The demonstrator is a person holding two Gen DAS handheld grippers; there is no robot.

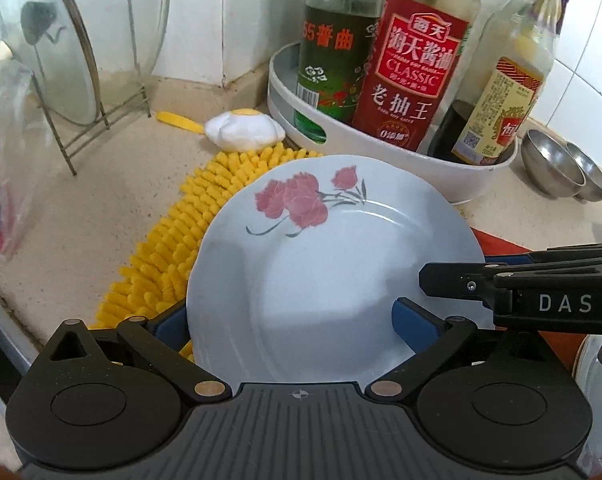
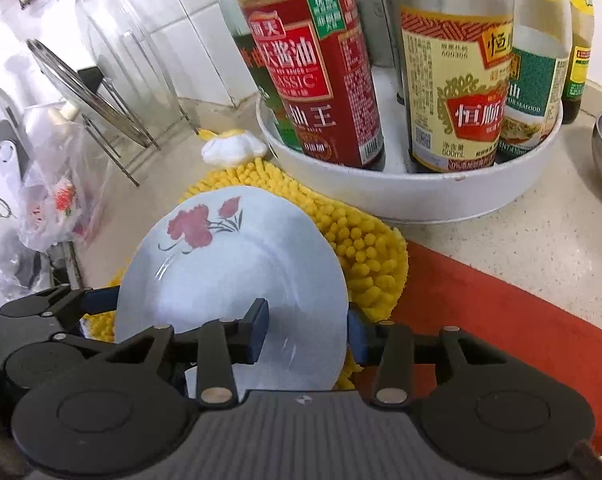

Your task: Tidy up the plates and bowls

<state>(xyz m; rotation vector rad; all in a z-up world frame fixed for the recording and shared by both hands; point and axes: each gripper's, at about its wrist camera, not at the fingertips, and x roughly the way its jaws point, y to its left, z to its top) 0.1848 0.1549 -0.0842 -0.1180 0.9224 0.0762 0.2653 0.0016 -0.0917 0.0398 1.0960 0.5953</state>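
Observation:
A pale blue plate (image 1: 321, 280) with pink flowers is tilted up over the yellow chenille mat (image 1: 169, 248). My left gripper (image 1: 293, 324) straddles its near part. One blue pad sits behind the left rim and the other pad (image 1: 415, 320) lies against the inner face. My right gripper (image 2: 308, 332) clamps the plate (image 2: 229, 272) at its right rim, one pad (image 2: 259, 330) on the inner face and one behind the rim. In the left wrist view the right gripper (image 1: 461, 268) reaches in from the right. Two steel bowls (image 1: 557, 168) lie nested on the counter at the far right.
A white round tray (image 1: 473, 176) of tall sauce bottles (image 1: 413, 80) stands just behind the plate. Glass lids in a wire rack (image 1: 53, 64) lean at the back left. A plastic bag (image 2: 57, 200) lies at the left, and a red mat (image 2: 501, 300) on the right.

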